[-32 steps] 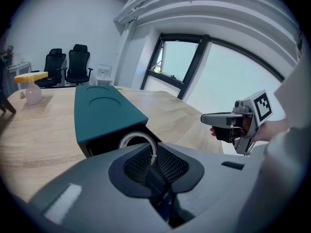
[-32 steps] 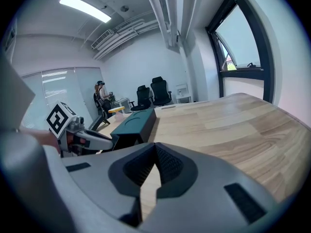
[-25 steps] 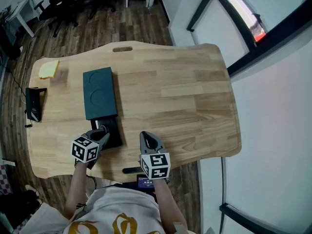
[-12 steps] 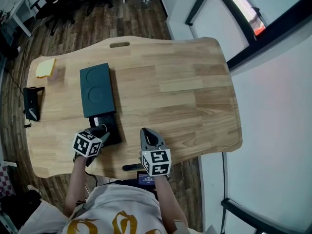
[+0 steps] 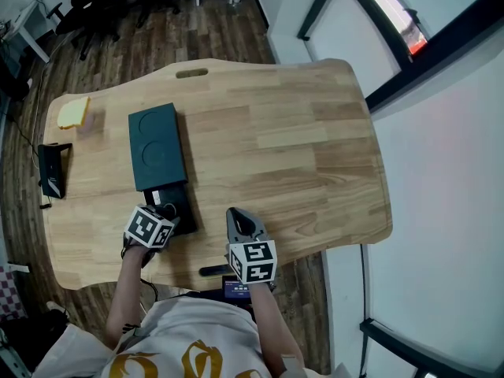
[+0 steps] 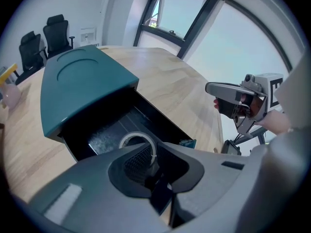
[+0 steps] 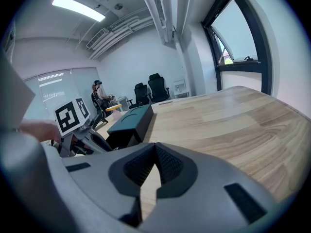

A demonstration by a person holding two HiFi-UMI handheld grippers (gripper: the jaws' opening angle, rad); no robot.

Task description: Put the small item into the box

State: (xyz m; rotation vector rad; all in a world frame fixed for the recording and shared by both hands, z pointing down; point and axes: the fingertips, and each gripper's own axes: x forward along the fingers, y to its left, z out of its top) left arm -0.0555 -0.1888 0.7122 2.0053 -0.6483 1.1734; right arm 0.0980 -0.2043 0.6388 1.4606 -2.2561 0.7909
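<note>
A dark teal box (image 5: 157,144) lies on the wooden table (image 5: 283,148), its black drawer (image 5: 177,204) pulled out toward me. In the left gripper view the teal cover (image 6: 80,79) sits above the drawer (image 6: 116,127). My left gripper (image 5: 163,217) hovers over the drawer's near end, shut on a small white ring (image 6: 137,142) that hangs just above the drawer's inside. My right gripper (image 5: 237,216) stays to the drawer's right above bare wood. Its jaws are shut with nothing in them (image 7: 154,152).
A yellow object (image 5: 75,111) and a black device (image 5: 53,169) lie near the table's left edge. A black bar (image 5: 213,272) lies at the front edge, with a small screen (image 5: 235,290) below it. Office chairs stand beyond the far end.
My left gripper has crept forward and to the right, further over the drawer, still holding the ring. The right gripper has hardly moved.
</note>
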